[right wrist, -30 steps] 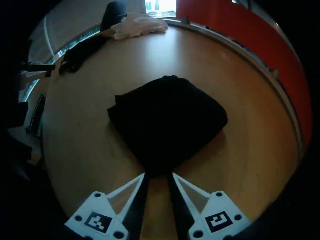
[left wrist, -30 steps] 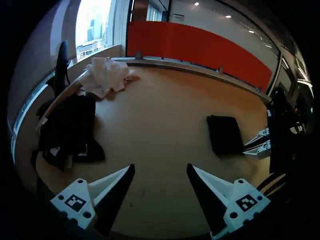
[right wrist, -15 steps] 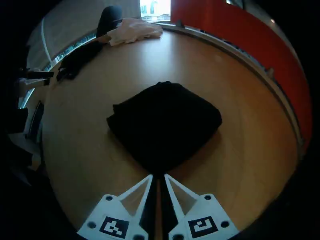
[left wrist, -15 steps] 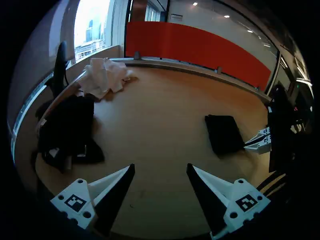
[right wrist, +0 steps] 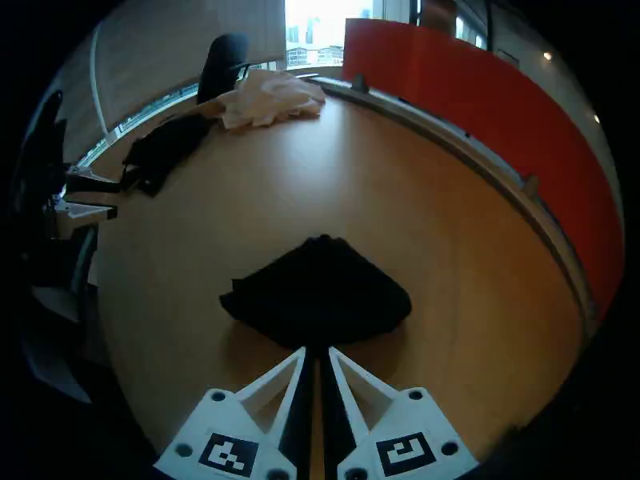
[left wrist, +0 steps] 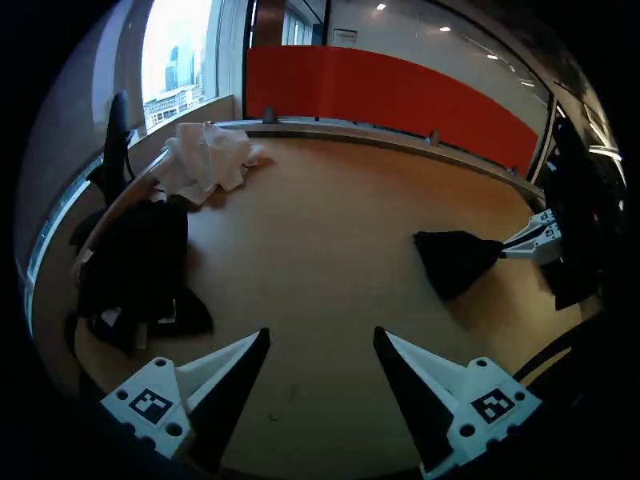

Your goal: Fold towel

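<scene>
At the near edge of the right gripper view, the right gripper (right wrist: 318, 356) has its two fingers pressed together on the near edge of the black towel (right wrist: 320, 292). The towel rests on the wooden table (right wrist: 448, 240) directly ahead of the fingers. Its pinched edge is drawn up into a peak, and the rest fans out into a low, tented wedge.

Near the bottom of the left gripper view, the left gripper (left wrist: 320, 336) is spread wide with nothing between its fingers. It stands over bare wood, well apart from the towel.

Handling, as judged: the towel is soft, limp and light. It drapes from a single pinch and will not hold a shape unsupported. It appears bundled in several layers, so a grip should catch every layer at a corner or along a hem. A free corner opposite the pinch looks the best second hold. The cloth is matte and unlikely to slip.

Farther off, the table is smooth, light wood with a curved edge. At its far end lie a crumpled white cloth heap (right wrist: 268, 96) and a dark fabric pile (right wrist: 164, 148). Behind them stand an office chair (right wrist: 220, 60), a flat red partition (right wrist: 496, 120) and a bright window (right wrist: 320, 24).
</scene>
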The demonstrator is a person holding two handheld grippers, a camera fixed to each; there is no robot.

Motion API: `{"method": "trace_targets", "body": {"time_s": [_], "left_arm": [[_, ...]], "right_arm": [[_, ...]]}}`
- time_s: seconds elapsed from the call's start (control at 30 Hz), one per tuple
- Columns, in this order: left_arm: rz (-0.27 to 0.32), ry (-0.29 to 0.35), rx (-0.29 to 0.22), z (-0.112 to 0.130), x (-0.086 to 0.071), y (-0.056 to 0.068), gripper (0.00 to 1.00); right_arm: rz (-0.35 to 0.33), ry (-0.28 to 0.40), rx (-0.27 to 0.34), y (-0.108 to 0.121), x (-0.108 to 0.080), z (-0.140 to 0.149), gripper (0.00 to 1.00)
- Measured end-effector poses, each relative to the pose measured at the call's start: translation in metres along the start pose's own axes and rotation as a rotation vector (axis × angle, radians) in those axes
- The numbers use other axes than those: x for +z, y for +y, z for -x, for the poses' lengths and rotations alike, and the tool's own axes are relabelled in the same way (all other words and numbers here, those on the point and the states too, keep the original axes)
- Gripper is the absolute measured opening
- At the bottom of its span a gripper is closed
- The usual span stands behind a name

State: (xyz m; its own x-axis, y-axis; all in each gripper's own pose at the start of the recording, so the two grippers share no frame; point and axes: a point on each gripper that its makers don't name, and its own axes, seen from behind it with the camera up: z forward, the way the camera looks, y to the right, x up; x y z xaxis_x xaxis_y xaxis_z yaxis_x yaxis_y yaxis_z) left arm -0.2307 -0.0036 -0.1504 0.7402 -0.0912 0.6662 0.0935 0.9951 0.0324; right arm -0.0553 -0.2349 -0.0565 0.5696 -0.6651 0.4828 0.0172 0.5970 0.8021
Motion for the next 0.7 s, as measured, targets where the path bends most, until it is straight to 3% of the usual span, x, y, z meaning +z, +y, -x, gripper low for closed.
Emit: {"method": "trace_targets", "body": {"time_s": [0.4, 0.7], "left_arm": [[0.013, 0.022, 0.018, -0.012, -0.005, 0.003, 0.97], [0.031, 0.031, 0.028, -0.016, -0.005, 0.008, 0.97]], "right_arm": [[0.007, 0.106, -0.057, 0.006, -0.042, -0.078, 0.04], [0.034, 0.135, -0.074, 0.013, -0.061, -0.092, 0.04]]}}
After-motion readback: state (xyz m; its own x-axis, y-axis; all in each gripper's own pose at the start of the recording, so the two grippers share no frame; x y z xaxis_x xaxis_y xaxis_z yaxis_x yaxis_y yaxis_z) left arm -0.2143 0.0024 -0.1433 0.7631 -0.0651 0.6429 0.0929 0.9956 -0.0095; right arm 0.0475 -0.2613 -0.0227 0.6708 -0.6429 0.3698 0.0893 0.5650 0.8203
